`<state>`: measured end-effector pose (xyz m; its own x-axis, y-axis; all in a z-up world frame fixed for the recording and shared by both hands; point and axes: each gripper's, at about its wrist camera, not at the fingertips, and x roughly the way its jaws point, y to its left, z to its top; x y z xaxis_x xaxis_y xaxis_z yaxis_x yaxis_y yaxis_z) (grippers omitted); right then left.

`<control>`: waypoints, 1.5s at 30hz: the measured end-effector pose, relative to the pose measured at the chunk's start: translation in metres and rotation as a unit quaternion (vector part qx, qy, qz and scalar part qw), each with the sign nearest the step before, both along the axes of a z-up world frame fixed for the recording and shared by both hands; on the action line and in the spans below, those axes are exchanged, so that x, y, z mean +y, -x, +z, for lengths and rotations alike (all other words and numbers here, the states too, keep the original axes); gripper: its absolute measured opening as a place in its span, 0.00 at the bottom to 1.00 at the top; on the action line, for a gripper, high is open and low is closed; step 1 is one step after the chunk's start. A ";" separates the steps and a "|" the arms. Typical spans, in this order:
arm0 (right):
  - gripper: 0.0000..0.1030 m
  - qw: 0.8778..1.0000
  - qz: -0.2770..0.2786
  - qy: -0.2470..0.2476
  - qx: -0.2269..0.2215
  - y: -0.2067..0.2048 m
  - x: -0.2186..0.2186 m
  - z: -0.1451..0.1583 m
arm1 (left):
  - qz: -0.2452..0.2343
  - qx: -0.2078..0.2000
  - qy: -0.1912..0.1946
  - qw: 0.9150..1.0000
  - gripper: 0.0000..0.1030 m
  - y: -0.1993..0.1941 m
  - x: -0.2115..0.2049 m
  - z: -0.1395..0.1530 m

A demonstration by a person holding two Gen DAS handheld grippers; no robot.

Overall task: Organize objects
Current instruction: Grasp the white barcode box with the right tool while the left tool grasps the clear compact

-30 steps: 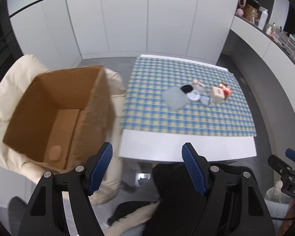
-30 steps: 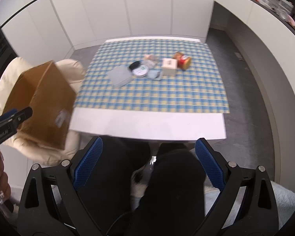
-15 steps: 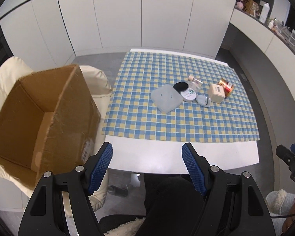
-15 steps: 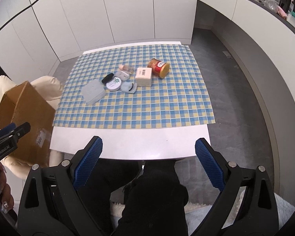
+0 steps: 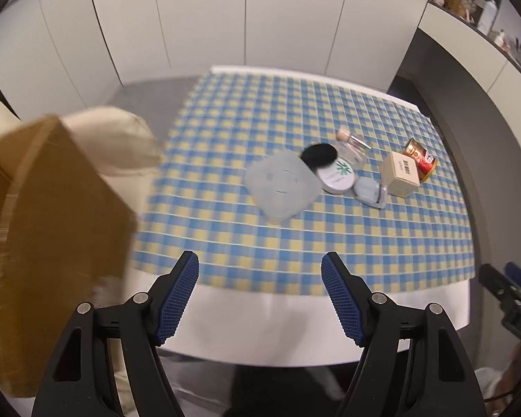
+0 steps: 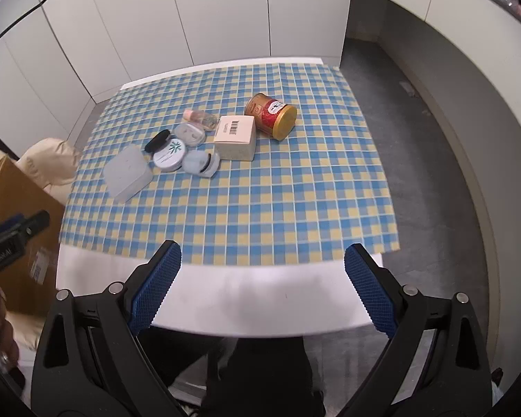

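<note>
Small cosmetics tins [image 6: 169, 154], beige box [image 6: 235, 137], red can [image 6: 271, 116] clustered on checkered cloth [image 6: 260, 191]

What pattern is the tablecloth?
Blue, yellow and white checks on the tablecloth, clearest in the right wrist view.

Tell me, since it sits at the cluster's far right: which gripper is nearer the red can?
Right. The right gripper faces the table almost straight below the red can; the left gripper sits further left, the can up-right.

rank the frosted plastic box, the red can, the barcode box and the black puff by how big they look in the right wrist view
1. frosted plastic box
2. barcode box and red can: look alike, and the can lies farther off, so unranked
3. black puff, clearly smallest
</note>
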<state>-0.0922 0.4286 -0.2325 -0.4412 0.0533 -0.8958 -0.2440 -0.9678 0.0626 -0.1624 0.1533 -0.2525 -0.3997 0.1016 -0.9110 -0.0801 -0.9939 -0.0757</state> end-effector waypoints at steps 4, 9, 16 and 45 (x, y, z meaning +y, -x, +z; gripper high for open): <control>0.94 1.000 0.000 0.008 -0.002 0.036 0.007 -0.020 | 0.006 -0.013 0.004 1.000 0.72 0.024 0.014 -0.021; 0.94 1.000 -0.010 0.021 0.002 0.079 0.015 -0.044 | 0.039 -0.061 -0.001 0.997 0.72 0.057 0.021 -0.054; 0.94 0.997 -0.041 0.060 0.016 0.139 0.027 -0.084 | 0.092 -0.088 -0.022 0.992 0.72 0.097 0.024 -0.081; 0.85 0.999 -0.031 0.044 -0.004 0.185 -0.008 -0.143 | 0.218 -0.110 0.000 0.970 0.99 0.142 0.041 -0.112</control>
<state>-0.2776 0.4204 -0.3751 -0.4329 0.0013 -0.9015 -0.3040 -0.9416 0.1446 -0.3048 0.1939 -0.3642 -0.2005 -0.0331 -0.9791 0.3653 -0.9299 -0.0433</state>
